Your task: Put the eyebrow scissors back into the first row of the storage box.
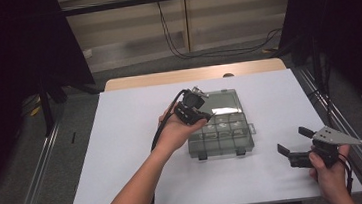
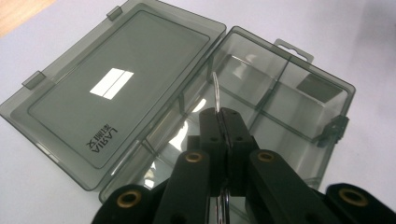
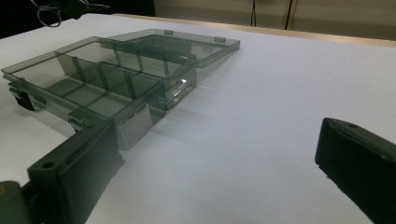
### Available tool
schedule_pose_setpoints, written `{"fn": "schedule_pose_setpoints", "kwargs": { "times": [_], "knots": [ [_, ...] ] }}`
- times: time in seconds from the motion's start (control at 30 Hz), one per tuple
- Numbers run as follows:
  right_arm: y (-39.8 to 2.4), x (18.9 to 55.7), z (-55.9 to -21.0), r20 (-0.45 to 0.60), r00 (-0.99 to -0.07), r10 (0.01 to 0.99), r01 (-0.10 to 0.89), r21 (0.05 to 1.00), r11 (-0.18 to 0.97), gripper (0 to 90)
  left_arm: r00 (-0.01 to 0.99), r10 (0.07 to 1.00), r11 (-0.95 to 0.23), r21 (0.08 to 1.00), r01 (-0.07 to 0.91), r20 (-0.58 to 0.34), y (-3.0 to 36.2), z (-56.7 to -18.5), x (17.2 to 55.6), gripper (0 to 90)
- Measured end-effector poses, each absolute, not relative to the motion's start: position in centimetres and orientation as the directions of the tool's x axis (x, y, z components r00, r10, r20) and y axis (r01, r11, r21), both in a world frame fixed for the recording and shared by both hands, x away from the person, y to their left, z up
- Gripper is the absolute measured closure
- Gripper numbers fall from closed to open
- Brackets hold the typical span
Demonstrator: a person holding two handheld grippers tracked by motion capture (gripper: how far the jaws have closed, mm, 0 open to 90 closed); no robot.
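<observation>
A lab: black curtains (image 1: 11,53), metal frame rails (image 1: 39,166), loose wall cables (image 1: 178,42).

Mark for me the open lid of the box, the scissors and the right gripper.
lid (image 2: 116,88): left gripper view, flat middle panel.
scissors (image 2: 216,91): left gripper view, metal part sticking up from the shut jaws.
right gripper (image 1: 293,140): high view, midway between its open jaws.

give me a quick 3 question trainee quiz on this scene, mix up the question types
1. True or false: the lid of the smoky plastic organizer box lies open.
2. Which hand-held gripper is shut on a thin metal piece? A) left B) right
3. Fill in: the left hand-held gripper hovers over the ____.

Key: 1 true; 2 A; 3 box. The right one has open, empty jaws, off to the box's right on the white sheet.
</observation>
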State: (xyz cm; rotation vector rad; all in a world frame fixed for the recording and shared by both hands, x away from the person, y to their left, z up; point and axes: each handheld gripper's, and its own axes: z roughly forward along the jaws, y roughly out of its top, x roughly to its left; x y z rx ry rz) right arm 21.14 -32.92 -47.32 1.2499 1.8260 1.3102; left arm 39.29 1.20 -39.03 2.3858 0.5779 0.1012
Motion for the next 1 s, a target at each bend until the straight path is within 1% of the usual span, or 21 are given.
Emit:
{"fn": "schedule_pose_setpoints", "kwargs": {
  "times": [0.1, 0.13, 0.17, 0.23, 0.27, 0.4, 0.67, 0.77, 0.83, 0.9, 0.93, 0.97, 1.0],
  "knots": [
    [-32.9, 21.1, -47.3, 0.073, -0.407, 0.91, 0.361, 0.929, 0.087, 0.0, 0.902, 0.427, -0.684, 0.626, 0.373, -0.071, 1.0, -39.4, 39.7, 88.7],
    [-32.9, 21.2, -47.3, 0.072, -0.408, 0.91, 0.36, 0.929, 0.088, 0.0, 0.894, 0.441, -0.671, 0.633, 0.386, -0.078, 0.9, -39.6, 39.7, 88.7],
    [-32.9, 21.2, -47.3, 0.073, -0.408, 0.91, 0.36, 0.929, 0.088, 0.0, 0.901, 0.429, -0.688, 0.625, 0.369, -0.06, 0.9, -39.6, 39.9, 88.7],
    [-32.9, 21.2, -47.3, 0.073, -0.409, 0.91, 0.36, 0.929, 0.087, 0.0, 0.899, 0.435, -0.683, 0.629, 0.371, -0.057, 0.9, -39.8, 40.0, 88.7],
    [-32.9, 21.2, -47.3, 0.074, -0.409, 0.91, 0.361, 0.929, 0.086, 0.0, 0.892, 0.447, -0.665, 0.641, 0.384, -0.071, 0.8, -40.0, 40.1, 88.7],
    [-33.0, 21.1, -47.3, 0.074, -0.412, 0.908, 0.362, 0.928, 0.088, 0.0, 0.903, 0.427, -0.683, 0.638, 0.355, -0.045, 0.6, -40.4, 40.3, 88.5],
    [-33.0, 21.1, -47.4, 0.075, -0.413, 0.908, 0.362, 0.928, 0.088, 0.0, 0.899, 0.434, -0.671, 0.642, 0.37, -0.065, 0.2, -41.5, 40.6, 88.3],
    [-33.0, 21.1, -47.4, 0.076, -0.413, 0.908, 0.362, 0.928, 0.088, 0.0, 0.907, 0.418, -0.694, 0.63, 0.35, -0.045, 0.2, -41.7, 40.8, 88.0],
    [-33.0, 21.2, -47.4, 0.075, -0.413, 0.907, 0.363, 0.928, 0.088, 0.0, 0.893, 0.446, -0.669, 0.642, 0.375, -0.057, 0.1, -42.1, 40.7, 87.4],
    [-33.0, 21.2, -47.4, 0.075, -0.414, 0.907, 0.362, 0.928, 0.088, 0.0, 0.9, 0.434, -0.682, 0.634, 0.364, -0.048, 0.3, -42.1, 41.0, 86.9],
    [-33.0, 21.2, -47.4, 0.075, -0.414, 0.907, 0.362, 0.928, 0.089, 0.0, 0.894, 0.443, -0.666, 0.647, 0.371, -0.057, 0.2, -42.2, 40.9, 86.3],
    [-33.0, 21.2, -47.4, 0.077, -0.414, 0.907, 0.363, 0.928, 0.087, 0.0, 0.899, 0.433, -0.669, 0.647, 0.366, -0.06, 0.3, -42.2, 41.0, 84.4],
    [-33.0, 21.2, -47.4, 0.077, -0.414, 0.907, 0.363, 0.928, 0.087, 0.0, 0.906, 0.421, -0.676, 0.646, 0.354, -0.055, 0.4, -42.1, 41.0, 78.6]
  ]
}}
